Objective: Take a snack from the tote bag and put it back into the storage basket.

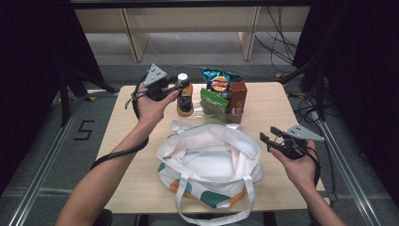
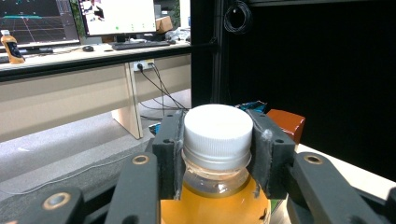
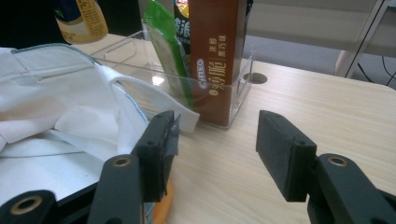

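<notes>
— Two grippers are showing in the high view. We are seeing the left gripper (image 1: 181, 87) in the upper middle of the frame, with its jaws closing on the neck of an orange juice bottle (image 1: 185, 101), just under the white cap (image 1: 182, 76).

— In the left gripper view we are reading the same thing: both black pads are pressing against the cap (image 2: 217, 129) and neck of the bottle (image 2: 212, 205) in the lower centre of the frame, with the amber liquid showing beneath them.

— We are finding the right gripper (image 1: 266, 140) at the right of the high view, held above the wooden table (image 1: 268, 101), with its jaws standing wide apart and gripping nothing. In its own view the gap between them is showing bare tabletop (image 3: 303, 107).

— We are seeing a white tote bag (image 1: 209, 165) lying open in the lower centre of the high view, between the two hands.

— Behind it, in the upper centre, we are noticing a clear plastic bin (image 3: 233, 93) holding a brown Oreo box (image 1: 237, 100), a green packet (image 1: 214, 102) and a blue chip bag (image 1: 219, 81). The bottle is standing just left of these.
</notes>
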`<state>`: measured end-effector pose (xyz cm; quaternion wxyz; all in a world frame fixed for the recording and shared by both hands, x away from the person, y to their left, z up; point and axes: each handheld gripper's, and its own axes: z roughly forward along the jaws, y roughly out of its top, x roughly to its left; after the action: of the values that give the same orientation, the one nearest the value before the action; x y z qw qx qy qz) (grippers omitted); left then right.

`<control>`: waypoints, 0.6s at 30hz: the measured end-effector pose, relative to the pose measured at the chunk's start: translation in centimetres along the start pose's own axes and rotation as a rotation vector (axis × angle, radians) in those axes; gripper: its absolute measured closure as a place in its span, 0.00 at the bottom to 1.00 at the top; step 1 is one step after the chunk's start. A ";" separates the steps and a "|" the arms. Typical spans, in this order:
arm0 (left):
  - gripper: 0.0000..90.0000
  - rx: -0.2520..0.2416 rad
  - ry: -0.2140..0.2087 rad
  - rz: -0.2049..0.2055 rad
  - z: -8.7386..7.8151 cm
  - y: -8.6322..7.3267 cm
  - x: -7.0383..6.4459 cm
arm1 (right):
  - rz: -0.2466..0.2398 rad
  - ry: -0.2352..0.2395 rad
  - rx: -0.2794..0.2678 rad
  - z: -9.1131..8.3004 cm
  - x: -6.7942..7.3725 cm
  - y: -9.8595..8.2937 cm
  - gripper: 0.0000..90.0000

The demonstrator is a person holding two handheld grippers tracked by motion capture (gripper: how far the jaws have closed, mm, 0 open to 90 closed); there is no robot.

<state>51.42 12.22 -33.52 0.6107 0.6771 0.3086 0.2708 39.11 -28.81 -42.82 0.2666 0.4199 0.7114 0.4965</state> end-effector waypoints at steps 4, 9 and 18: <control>0.65 0.001 0.002 -0.002 0.1 -0.1 0.1 | 0.000 -0.002 -0.004 0.0 0.0 0.0 0.53; 0.65 0.008 0.005 -0.001 0.4 -0.3 0.2 | 0.000 -0.002 -0.001 0.0 0.0 0.0 0.53; 0.65 0.011 0.006 0.001 0.7 -0.4 0.2 | 0.009 -0.004 0.006 0.0 0.1 0.0 0.53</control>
<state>52.05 11.90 -33.95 0.6060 0.6797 0.3115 0.2715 39.08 -28.75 -42.78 0.2644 0.4250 0.7104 0.4948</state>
